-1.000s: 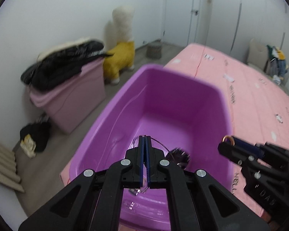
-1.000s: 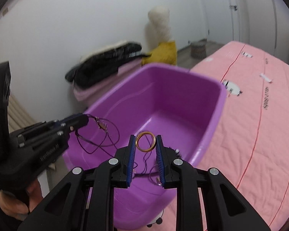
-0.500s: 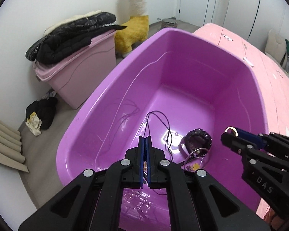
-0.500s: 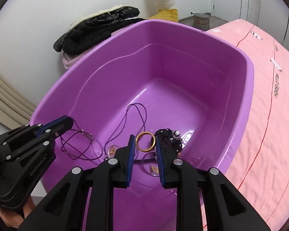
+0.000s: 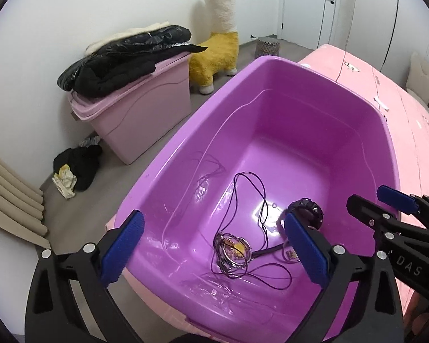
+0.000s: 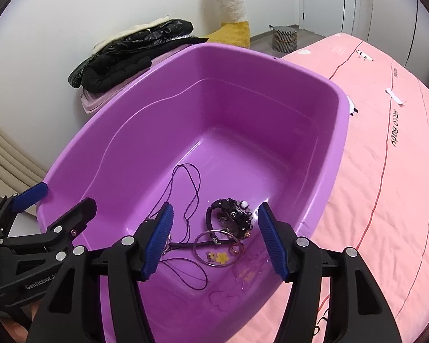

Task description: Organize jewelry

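Note:
A purple plastic tub (image 5: 314,91) (image 6: 128,120) stands on the pink bed. On its floor lie a black cord necklace (image 5: 248,191) (image 6: 186,188), a black beaded bracelet (image 5: 307,207) (image 6: 231,214), thin metal bangles (image 5: 231,253) (image 6: 214,247), a small gold ring (image 6: 236,248) and yellow charms (image 6: 218,257). My left gripper (image 5: 214,245) is open and empty above the tub's near left rim. My right gripper (image 6: 214,241) is open and empty above the jewelry pile. Each gripper shows in the other's view (image 5: 386,203) (image 6: 51,200).
The pink bedspread (image 6: 386,171) stretches to the right. On the floor to the left stand a pink storage bin (image 5: 140,108) with black jackets (image 5: 123,57) on top, a yellow and white plush toy (image 5: 217,37) and a dark clothes pile (image 5: 77,165).
Both grippers have opened. The left one let go of the black cord necklace and the right one let go of the gold ring; both now lie in the tub.

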{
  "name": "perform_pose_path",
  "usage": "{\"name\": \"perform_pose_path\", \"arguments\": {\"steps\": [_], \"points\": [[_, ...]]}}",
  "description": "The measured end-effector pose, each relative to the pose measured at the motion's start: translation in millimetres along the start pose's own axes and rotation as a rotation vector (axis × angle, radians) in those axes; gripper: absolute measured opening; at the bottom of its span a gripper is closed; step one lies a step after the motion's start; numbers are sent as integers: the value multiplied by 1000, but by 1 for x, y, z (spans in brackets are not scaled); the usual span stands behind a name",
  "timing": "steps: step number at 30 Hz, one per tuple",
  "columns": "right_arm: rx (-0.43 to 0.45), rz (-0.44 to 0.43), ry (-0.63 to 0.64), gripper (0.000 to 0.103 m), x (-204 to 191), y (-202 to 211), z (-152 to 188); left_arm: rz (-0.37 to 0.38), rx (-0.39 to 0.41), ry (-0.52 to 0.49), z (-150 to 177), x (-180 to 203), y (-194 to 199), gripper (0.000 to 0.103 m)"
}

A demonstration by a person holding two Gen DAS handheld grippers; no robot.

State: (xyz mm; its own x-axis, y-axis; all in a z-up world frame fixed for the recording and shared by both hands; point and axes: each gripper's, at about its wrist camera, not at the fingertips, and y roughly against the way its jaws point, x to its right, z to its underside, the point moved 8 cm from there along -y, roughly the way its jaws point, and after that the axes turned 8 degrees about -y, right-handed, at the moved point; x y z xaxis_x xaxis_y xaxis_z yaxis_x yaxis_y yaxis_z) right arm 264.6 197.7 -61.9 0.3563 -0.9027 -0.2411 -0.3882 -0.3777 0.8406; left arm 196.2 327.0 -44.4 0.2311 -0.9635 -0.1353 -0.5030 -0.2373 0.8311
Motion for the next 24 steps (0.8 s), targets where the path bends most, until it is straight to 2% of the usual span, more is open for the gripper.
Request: {"name": "perform_pose_path", "arguments": {"steps": [5,17,24], "points": [[20,3,13,61,-1,8,4,14,2,14,1,2,6,97],[41,8,24,61,-6,17,5,-17,32,1,0,5,25,97],[50,11,32,61,-6,20,7,-11,31,31,1,2,31,97]]}}
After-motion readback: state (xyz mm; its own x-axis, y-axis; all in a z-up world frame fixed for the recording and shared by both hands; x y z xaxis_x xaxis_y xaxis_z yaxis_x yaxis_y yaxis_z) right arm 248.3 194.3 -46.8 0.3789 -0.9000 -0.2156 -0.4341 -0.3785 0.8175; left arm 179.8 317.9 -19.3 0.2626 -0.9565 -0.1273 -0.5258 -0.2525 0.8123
